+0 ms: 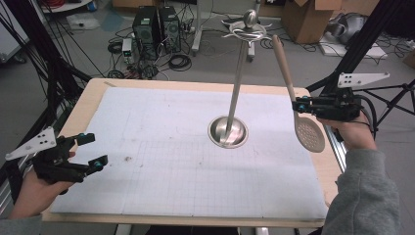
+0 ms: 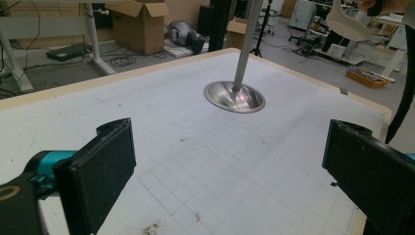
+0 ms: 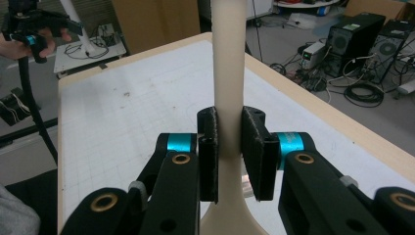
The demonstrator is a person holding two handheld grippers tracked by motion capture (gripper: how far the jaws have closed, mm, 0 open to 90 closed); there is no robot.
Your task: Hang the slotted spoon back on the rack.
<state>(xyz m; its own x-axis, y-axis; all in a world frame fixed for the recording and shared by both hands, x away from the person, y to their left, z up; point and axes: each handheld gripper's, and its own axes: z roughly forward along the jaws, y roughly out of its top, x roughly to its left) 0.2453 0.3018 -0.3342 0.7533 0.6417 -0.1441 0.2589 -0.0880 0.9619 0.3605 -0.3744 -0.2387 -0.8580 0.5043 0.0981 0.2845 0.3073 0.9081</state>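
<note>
High view: right tongs [image 1: 299, 105] pinching the slotted spoon [image 1: 296, 98] at the neck, bowl hanging low, handle tilted up toward the hook crown [image 1: 248, 30] of the utensil stand [image 1: 228, 131] mid-tabletop [image 1: 98, 93]. Left tongs [image 1: 90, 149] spread and empty at the near left edge.

Left gripper view: jaws wide apart over bare mat; stand base [image 2: 234, 96] far ahead, spoon bowl [image 2: 346, 23] raised at far right.

Right gripper view: pads pressed on the spoon handle [image 3: 229, 73], clamped from both sides.

Judged: spoon picked up and lifted; hanging on the stand apparently left to do.
</note>
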